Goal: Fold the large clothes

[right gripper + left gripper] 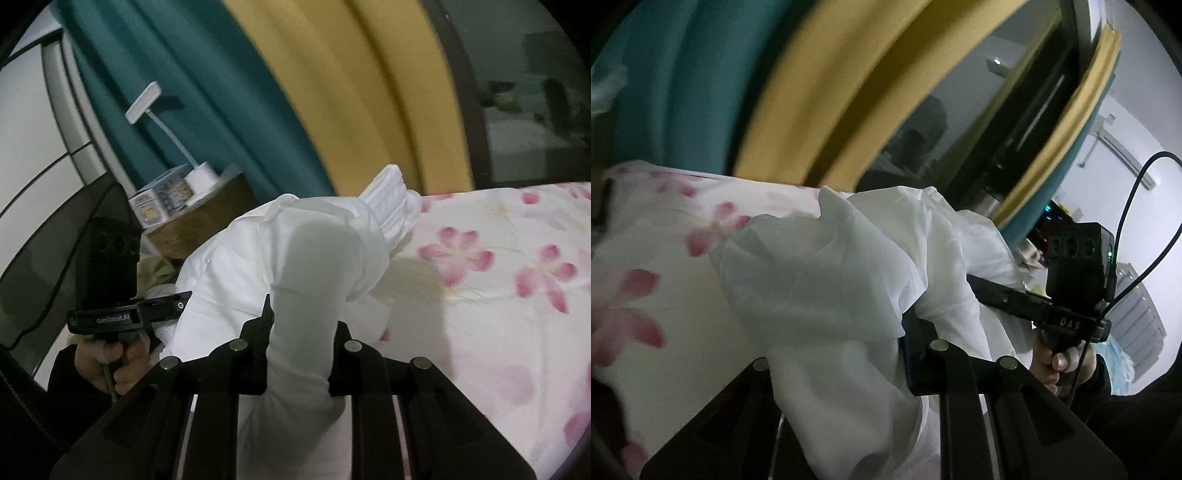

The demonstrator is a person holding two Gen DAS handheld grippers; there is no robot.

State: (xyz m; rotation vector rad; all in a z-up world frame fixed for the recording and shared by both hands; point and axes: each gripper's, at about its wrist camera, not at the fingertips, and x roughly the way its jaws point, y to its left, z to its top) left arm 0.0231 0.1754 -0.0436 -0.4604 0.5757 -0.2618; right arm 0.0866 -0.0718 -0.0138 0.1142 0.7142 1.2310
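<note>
On the bed, over the pink-flowered bedsheet (498,280), lies the white garment (251,266), bunched up and partly lifted off the sheet. I've got both tools clamped on it. My right tool (299,354) is clenched on a thick fold of the white cloth; the fabric runs up between the two black fingers (258,354) and spills back down towards the camera. A ribbed cuff (391,206) sticks up at the far end of the bunch. My left tool (912,354) is also clenched on the garment; in the left wrist view the cloth drapes over the fingers and covers most of them, so the pads themselves are hidden.

Each wrist view catches the other tool: left hand (110,365) wrapped on its handle at the left edge of the right view, right hand (1056,365) on its handle at the right edge of the left view, black cable (1134,229) looping above it.

Behind the bed: teal curtain (207,96) and yellow curtain (362,88), dark window (524,96) beside them. A wooden nightstand (207,221) by the bed carries a white desk lamp (147,103), a printed box (162,199) and a toilet roll (201,177). Frames are motion-blurred.
</note>
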